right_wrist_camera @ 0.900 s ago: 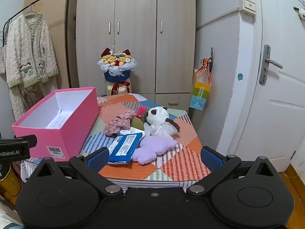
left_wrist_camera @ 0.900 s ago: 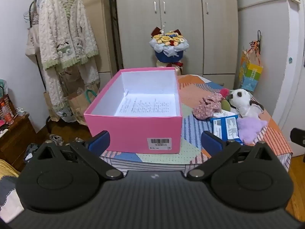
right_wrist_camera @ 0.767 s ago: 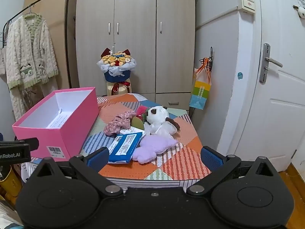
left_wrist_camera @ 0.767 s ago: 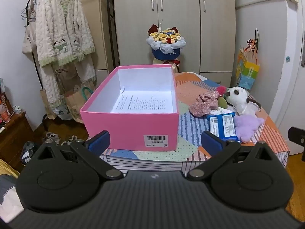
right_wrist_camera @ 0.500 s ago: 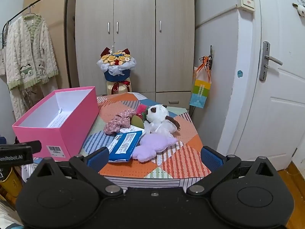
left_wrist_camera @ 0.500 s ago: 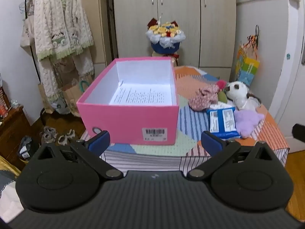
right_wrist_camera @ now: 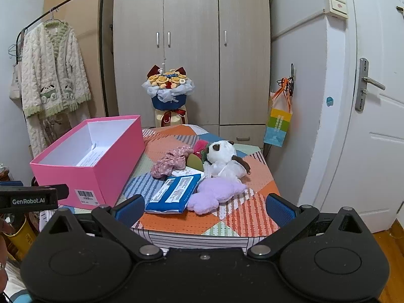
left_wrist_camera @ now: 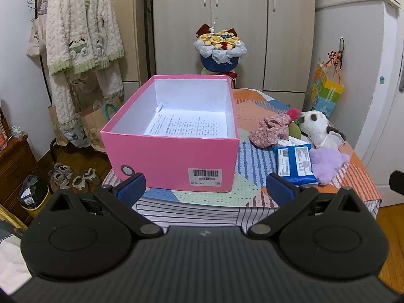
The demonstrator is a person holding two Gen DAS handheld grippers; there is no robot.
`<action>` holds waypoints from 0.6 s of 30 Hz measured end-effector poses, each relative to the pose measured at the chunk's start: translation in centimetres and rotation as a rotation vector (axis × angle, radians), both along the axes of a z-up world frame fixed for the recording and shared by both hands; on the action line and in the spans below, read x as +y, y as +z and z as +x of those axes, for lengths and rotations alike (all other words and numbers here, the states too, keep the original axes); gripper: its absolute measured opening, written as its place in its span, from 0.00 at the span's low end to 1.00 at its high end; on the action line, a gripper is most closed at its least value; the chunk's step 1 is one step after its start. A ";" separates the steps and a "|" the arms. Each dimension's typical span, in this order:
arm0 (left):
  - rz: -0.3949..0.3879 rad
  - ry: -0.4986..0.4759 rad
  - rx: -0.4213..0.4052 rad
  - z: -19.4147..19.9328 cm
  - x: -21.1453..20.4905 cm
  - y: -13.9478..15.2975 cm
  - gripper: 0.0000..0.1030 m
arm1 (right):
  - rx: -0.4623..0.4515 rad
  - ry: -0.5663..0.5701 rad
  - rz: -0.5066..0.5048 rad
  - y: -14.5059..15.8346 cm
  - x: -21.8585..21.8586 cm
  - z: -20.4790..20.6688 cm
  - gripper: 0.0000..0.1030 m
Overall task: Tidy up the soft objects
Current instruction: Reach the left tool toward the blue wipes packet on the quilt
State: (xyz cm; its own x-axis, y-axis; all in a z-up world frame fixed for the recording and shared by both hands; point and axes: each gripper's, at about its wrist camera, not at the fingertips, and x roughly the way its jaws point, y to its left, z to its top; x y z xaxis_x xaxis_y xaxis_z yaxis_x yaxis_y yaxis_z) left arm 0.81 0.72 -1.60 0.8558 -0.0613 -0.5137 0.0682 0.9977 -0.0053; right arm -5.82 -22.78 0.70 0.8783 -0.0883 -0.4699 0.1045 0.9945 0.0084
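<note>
An open pink box [left_wrist_camera: 166,161] [right_wrist_camera: 101,166] holding only a printed sheet stands on the left of a patchwork-covered table [left_wrist_camera: 252,194] [right_wrist_camera: 237,217]. To its right lie a pink floral cloth [left_wrist_camera: 271,131] [right_wrist_camera: 171,162], a white and brown plush dog [left_wrist_camera: 318,126] [right_wrist_camera: 223,159], a purple plush [left_wrist_camera: 327,164] [right_wrist_camera: 217,194], a blue wipes pack [left_wrist_camera: 295,162] [right_wrist_camera: 174,193] and a red and green soft toy [right_wrist_camera: 199,149]. My left gripper [left_wrist_camera: 204,189] is open and empty before the box. My right gripper [right_wrist_camera: 204,207] is open and empty before the soft things.
A flower bouquet [right_wrist_camera: 168,89] stands behind the table before a wardrobe [right_wrist_camera: 192,45]. A cardigan [left_wrist_camera: 83,35] hangs on a rack at left, with bags and shoes [left_wrist_camera: 73,176] below. A door [right_wrist_camera: 373,126] is at right.
My left gripper has risen and tilted down, so I see more of the inside of the box. My right gripper has barely moved. Nothing on the table has shifted.
</note>
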 end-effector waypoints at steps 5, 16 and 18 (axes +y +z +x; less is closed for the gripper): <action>0.021 -0.013 -0.012 -0.4 -0.5 -0.1 1.00 | 0.008 -0.012 0.011 0.0 -0.4 0.0 1.00; 0.034 -0.038 0.004 -0.4 -1.0 -0.5 1.00 | 0.012 -0.008 -0.004 -0.5 -0.8 0.0 1.00; 0.036 -0.040 0.004 -0.4 -1.0 -0.5 1.00 | 0.013 -0.008 -0.005 -0.5 -0.8 0.0 1.00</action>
